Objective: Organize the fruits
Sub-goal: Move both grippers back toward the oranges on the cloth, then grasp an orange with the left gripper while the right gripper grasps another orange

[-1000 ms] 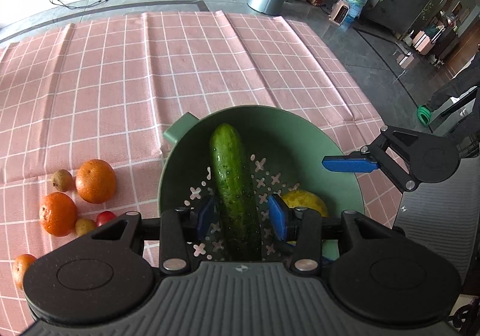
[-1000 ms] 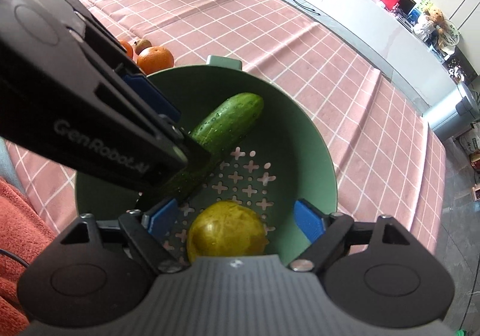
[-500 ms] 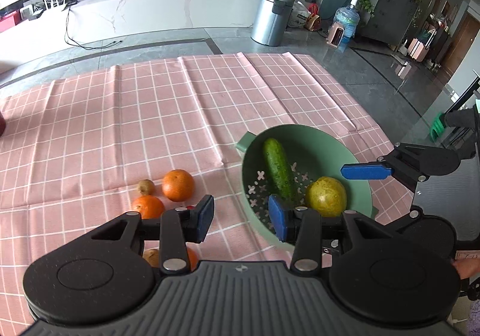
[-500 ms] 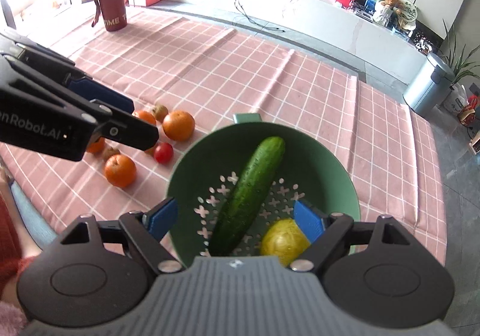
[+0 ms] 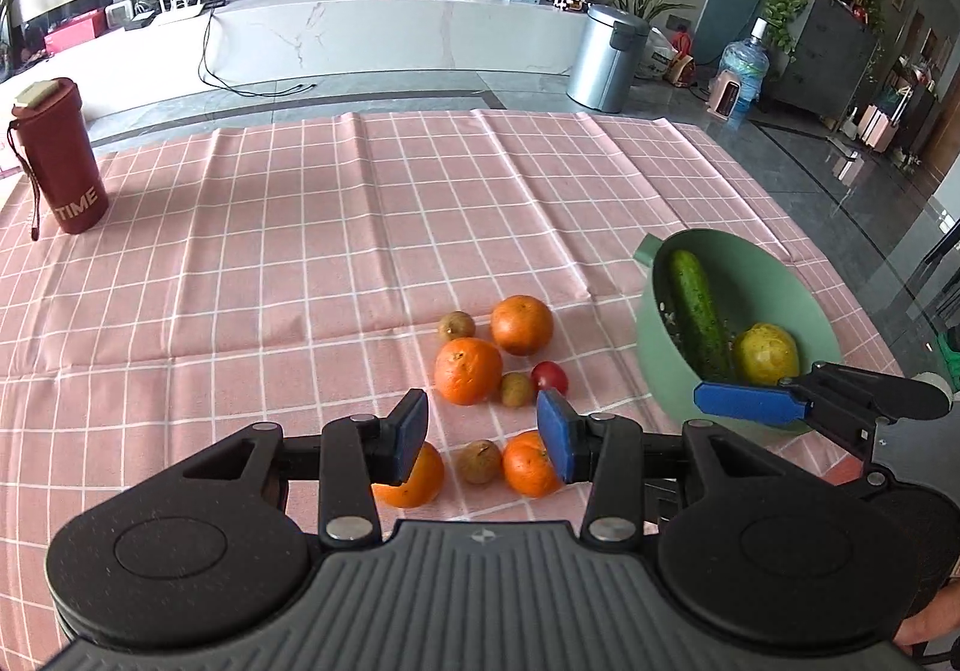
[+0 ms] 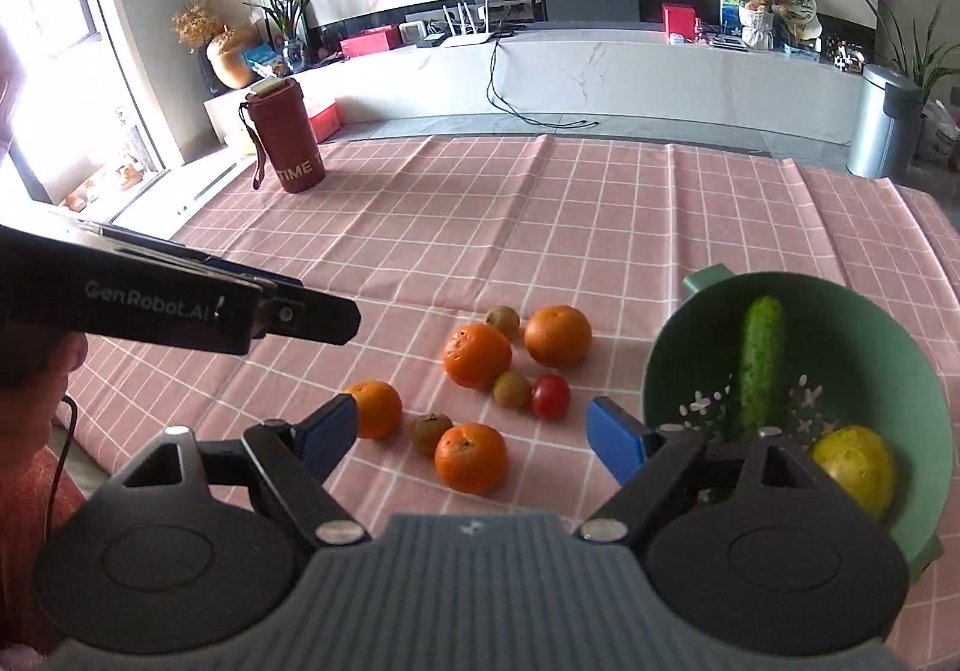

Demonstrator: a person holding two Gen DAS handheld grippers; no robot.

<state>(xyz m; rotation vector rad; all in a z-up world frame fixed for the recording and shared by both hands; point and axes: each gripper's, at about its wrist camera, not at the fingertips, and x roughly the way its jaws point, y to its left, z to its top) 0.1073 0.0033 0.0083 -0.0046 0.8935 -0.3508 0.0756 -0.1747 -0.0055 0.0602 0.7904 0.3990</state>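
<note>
Fruits: four oranges, small brown ones and a cherry tomato clustered mid-table, at nine o'clock from the green colander. Left tool half-open, empty; right tool wide, its jaws just narrowing, empty. Advice: straddle one orange squarely and close gently.

**Colours on the table**

A pink cloth with a white grid covers the table. On it lie round orange citrus fruits, small brownish-green fruits and one small red tomato. The sage-green perforated colander holds a dark green bumpy cucumber and a yellow round fruit. A dark red bottle with pale lettering stands apart.
</note>
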